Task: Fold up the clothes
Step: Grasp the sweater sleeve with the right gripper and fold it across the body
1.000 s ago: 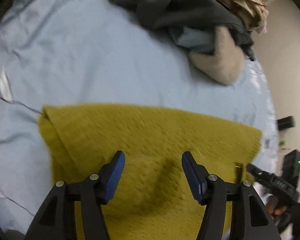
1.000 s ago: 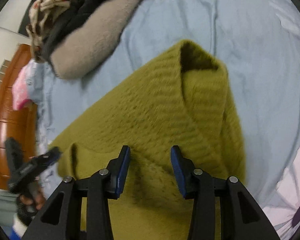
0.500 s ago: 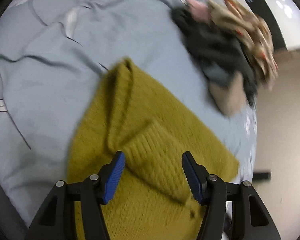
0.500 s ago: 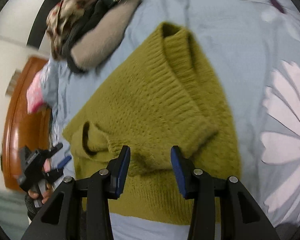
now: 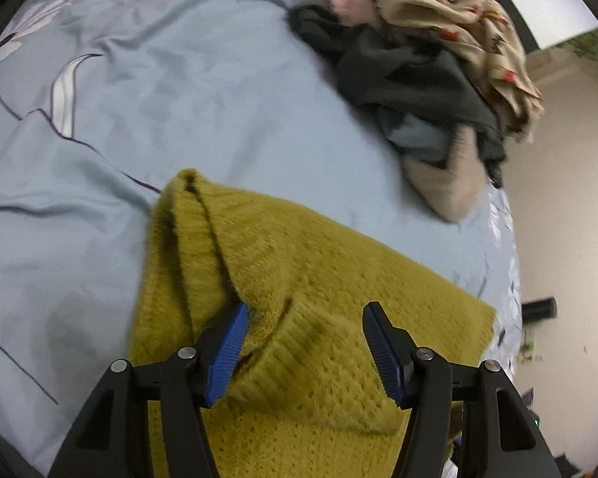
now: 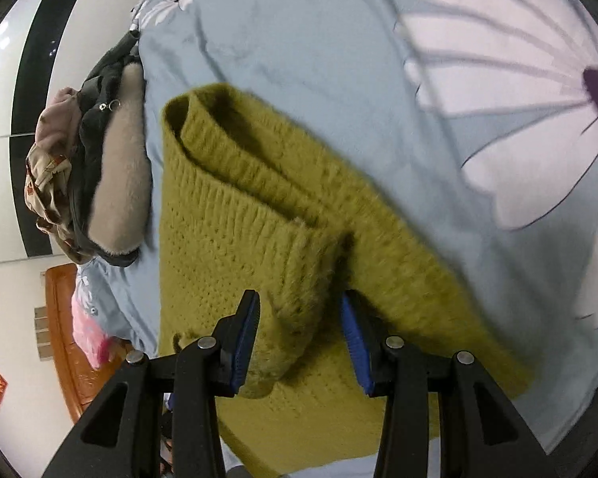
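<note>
sweater [image 5: 323, 279] on bedsheet [image 5: 179, 99] | clothes pile [image 5: 426, 63] behind sweater, at bed edge

Left wrist view: mounted behind the left tongs [image 5: 305, 352], looking forward and down along the blue pads, close above the mustard sweater [image 5: 339, 279], bed [image 5: 179, 119] stretching ahead, heap of clothes [image 5: 426, 67] far ahead to the right. Right wrist view: same mounting behind the right tongs [image 6: 299, 338], close over the sweater [image 6: 227, 239], rolled sideways, heap [image 6: 99, 167] ahead to the left. Shared by both: sweater, bed, heap.
</note>
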`<state>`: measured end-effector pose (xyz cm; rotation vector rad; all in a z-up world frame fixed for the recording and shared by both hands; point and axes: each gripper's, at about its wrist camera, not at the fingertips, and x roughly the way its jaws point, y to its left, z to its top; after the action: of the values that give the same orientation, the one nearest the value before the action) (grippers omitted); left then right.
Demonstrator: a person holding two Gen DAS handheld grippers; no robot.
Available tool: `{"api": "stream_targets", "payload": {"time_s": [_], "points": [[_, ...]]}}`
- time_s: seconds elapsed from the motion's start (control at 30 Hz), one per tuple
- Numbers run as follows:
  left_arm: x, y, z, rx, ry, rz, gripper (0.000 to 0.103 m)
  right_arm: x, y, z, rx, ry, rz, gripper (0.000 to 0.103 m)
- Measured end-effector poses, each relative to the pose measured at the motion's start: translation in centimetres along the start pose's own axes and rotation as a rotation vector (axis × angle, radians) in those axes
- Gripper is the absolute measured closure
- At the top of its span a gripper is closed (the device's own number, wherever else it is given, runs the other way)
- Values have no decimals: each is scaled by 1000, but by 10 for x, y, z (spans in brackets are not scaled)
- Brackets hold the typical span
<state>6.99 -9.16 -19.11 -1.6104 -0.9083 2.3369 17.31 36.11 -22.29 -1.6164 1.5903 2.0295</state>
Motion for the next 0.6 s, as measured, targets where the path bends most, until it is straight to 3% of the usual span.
{"api": "stream_targets", "payload": {"time_s": [0.07, 0.17, 0.23, 0.27, 0.4, 0.6], "points": [[0, -2, -3, 25, 18, 0, 42, 5, 2, -4, -4, 11, 5, 67], [-2, -4, -7, 58, 23, -11, 56, 4, 9, -9, -31, 10, -5, 84], [-6, -7, -10, 80, 18, -14, 85, 2, 14, -11, -64, 8, -9, 91], [-9, -10, -12, 104, 16, -8, 92, -1, 16, -12, -83, 6, -10, 92], [-29, -21, -23, 219, -34, -4, 93, -17, 31, -16, -177, -11, 16, 93], [-44, -16, -34, 263, -56, 3, 94, -38, 32, -28, -297, -25, 15, 93]]}}
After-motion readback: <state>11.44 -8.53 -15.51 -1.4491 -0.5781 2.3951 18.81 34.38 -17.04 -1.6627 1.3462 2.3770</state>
